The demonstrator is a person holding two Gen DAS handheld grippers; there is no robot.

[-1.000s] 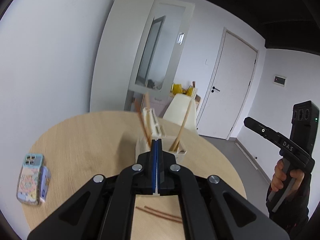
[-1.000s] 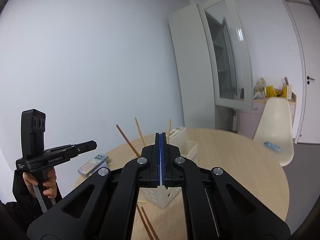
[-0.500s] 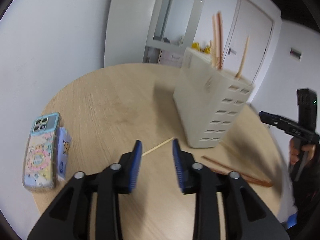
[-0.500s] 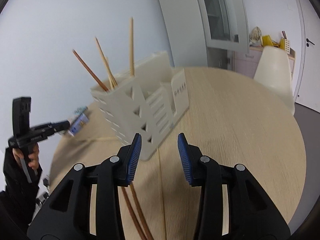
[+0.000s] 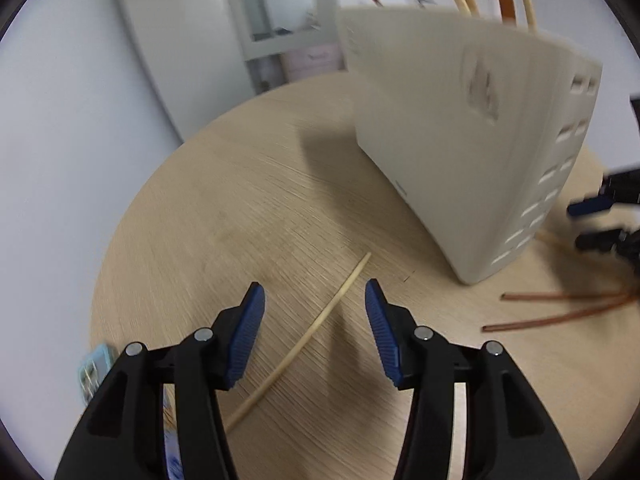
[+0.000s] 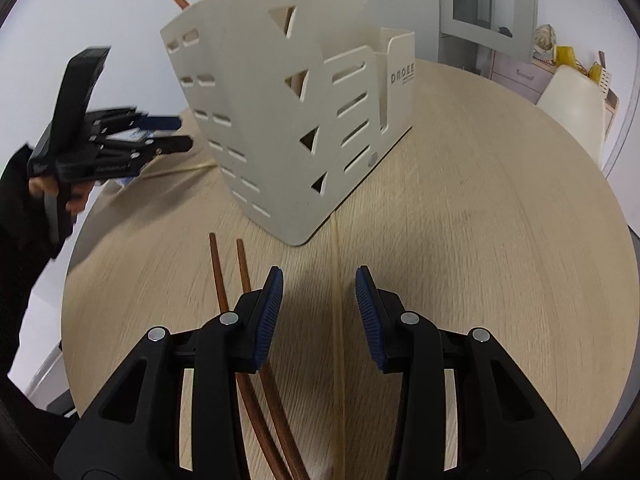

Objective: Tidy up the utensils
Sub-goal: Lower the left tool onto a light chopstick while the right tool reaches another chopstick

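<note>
We see both grippers unclenched beside the holder (image 6: 280, 128): left gripper (image 5: 315, 300), jaws just opening, over 1 pale chopstick (image 5: 320, 326); right gripper (image 6: 319, 280) beside 2 brown chopsticks (image 6: 230, 280).

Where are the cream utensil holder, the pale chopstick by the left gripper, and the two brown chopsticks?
utensil holder (image 6: 256, 120), right wrist view, front wall.
pale chopstick (image 5: 320, 322), left wrist view, mid-shaft.
brown chopsticks (image 6: 218, 276), right wrist view, left stick's shaft.
</note>
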